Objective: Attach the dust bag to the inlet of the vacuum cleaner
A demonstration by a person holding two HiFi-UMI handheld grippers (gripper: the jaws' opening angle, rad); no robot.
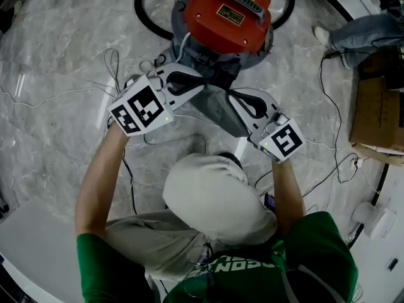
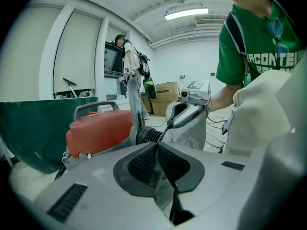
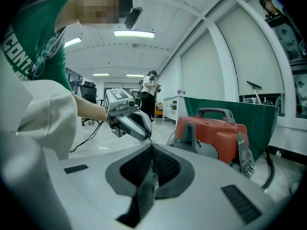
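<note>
The red vacuum cleaner (image 1: 227,17) stands on the marble floor ahead of the kneeling person. A grey dust bag (image 1: 218,109) hangs stretched between both grippers, just in front of the vacuum's grey lower body. My left gripper (image 1: 201,86) is shut on the bag's left edge, and my right gripper (image 1: 232,95) is shut on its right edge. In the left gripper view the jaws (image 2: 156,145) pinch a thin dark fold, with the vacuum (image 2: 98,131) and its ribbed inlet (image 2: 149,136) beyond. In the right gripper view grey fabric (image 3: 145,188) runs between the shut jaws (image 3: 151,147), facing the vacuum (image 3: 216,133).
Thin cables (image 1: 117,68) trail over the floor on both sides. A black hose (image 1: 144,11) loops behind the vacuum. A cardboard box (image 1: 375,106) lies at the right, and another person's legs (image 1: 360,33) are at the top right. A green panel (image 2: 38,128) stands behind the vacuum.
</note>
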